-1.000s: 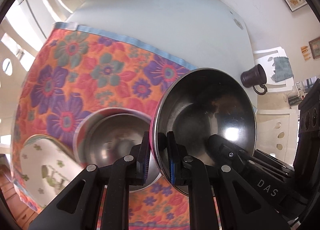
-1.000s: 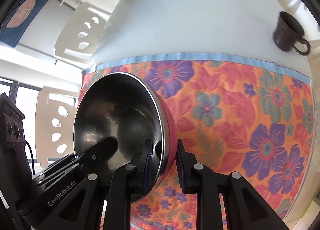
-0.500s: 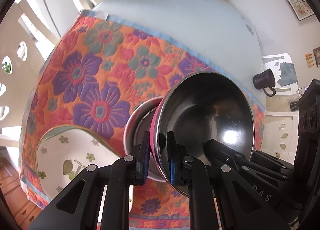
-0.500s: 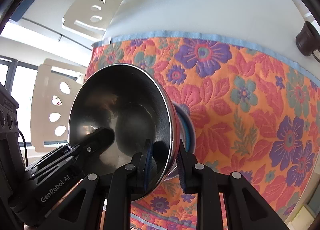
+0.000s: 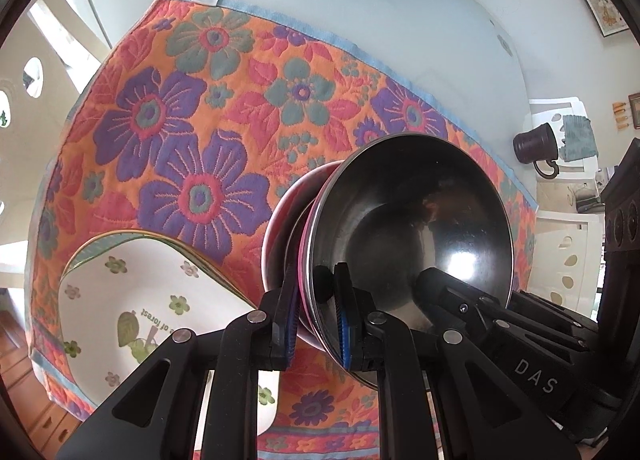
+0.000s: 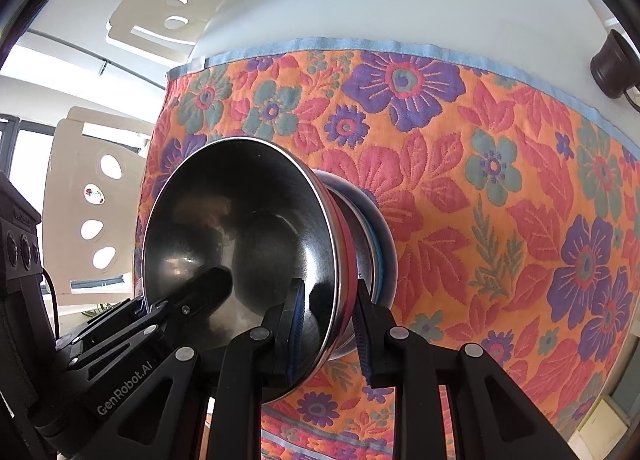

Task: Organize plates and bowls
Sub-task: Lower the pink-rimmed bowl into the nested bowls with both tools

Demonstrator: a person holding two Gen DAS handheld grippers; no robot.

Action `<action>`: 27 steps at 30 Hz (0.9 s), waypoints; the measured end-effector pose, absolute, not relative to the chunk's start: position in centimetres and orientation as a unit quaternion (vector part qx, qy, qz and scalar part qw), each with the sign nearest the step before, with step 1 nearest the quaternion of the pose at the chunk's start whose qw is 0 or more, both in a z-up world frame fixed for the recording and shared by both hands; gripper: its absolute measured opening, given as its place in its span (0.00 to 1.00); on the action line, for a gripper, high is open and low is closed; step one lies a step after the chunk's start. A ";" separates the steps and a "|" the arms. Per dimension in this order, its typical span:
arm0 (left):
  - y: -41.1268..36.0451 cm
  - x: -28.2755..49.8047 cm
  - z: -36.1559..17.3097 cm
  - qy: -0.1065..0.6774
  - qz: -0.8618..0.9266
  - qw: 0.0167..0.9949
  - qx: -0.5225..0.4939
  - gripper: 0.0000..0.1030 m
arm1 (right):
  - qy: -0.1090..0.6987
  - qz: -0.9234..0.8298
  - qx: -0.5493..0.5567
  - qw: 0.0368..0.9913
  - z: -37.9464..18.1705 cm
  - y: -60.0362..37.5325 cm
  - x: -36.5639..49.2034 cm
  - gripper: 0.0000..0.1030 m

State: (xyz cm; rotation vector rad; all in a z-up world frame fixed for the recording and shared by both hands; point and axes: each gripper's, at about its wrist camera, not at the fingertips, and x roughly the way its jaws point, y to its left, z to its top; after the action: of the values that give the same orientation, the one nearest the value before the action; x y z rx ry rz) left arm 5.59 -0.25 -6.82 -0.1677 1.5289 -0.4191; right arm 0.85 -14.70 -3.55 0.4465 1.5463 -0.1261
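A steel bowl (image 5: 412, 228) with a pink outside is tilted between both grippers. My left gripper (image 5: 316, 300) is shut on its near rim, one pad inside and one outside. My right gripper (image 6: 330, 308) is shut on the opposite rim of the steel bowl (image 6: 240, 228). Its underside sits in the mouth of a lower bowl (image 5: 280, 228) standing on the floral mat (image 5: 180, 120). In the right wrist view the lower bowl (image 6: 380, 236) shows a blue edge. Whether the two bowls touch I cannot tell. Each gripper also shows in the other's view.
A white plate (image 5: 132, 300) with green flowers lies on the mat left of the bowls. A dark mug (image 5: 536, 146) stands on the pale table (image 5: 380, 0) beyond the mat's blue border, also the mug (image 6: 612, 64). White chairs (image 6: 92, 220) surround the table.
Both grippers carried the steel bowl sideways and down. It was beside the lower bowl a second ago and now sits over it. The grips look unchanged.
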 end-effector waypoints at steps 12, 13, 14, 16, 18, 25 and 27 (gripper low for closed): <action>-0.3 5.6 -7.5 0.691 -0.190 0.694 -0.073 0.13 | 0.692 -0.060 0.204 0.690 -3.6 -14.9 1.0 0.23; -0.3 5.6 -7.5 0.691 -0.190 0.694 -0.072 0.13 | 0.691 -0.061 0.204 0.690 -3.6 -14.9 1.0 0.23; -0.4 5.6 -7.6 0.691 -0.190 0.694 -0.071 0.13 | 0.691 -0.061 0.205 0.690 -3.6 -14.9 1.0 0.23; -0.4 5.6 -7.7 0.692 -0.190 0.693 -0.070 0.13 | 0.690 -0.061 0.205 0.691 -3.5 -15.0 1.0 0.23; -0.4 5.6 -7.8 0.693 -0.190 0.693 -0.068 0.13 | 0.691 -0.061 0.205 0.691 -3.5 -15.0 1.0 0.23; -1.0 5.5 -8.1 0.694 -0.192 0.693 -0.044 0.19 | 0.691 -0.061 0.206 0.690 -3.4 -15.1 1.0 0.23; -1.1 5.5 -8.2 0.694 -0.189 0.693 -0.036 0.21 | 0.690 -0.060 0.207 0.691 -3.3 -15.0 1.0 0.23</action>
State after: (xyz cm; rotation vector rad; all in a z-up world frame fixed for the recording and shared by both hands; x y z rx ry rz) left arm 5.46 -1.13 -8.18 -0.0811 1.5506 -0.4219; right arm 1.05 -15.04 -3.33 0.4630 1.5428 -0.1333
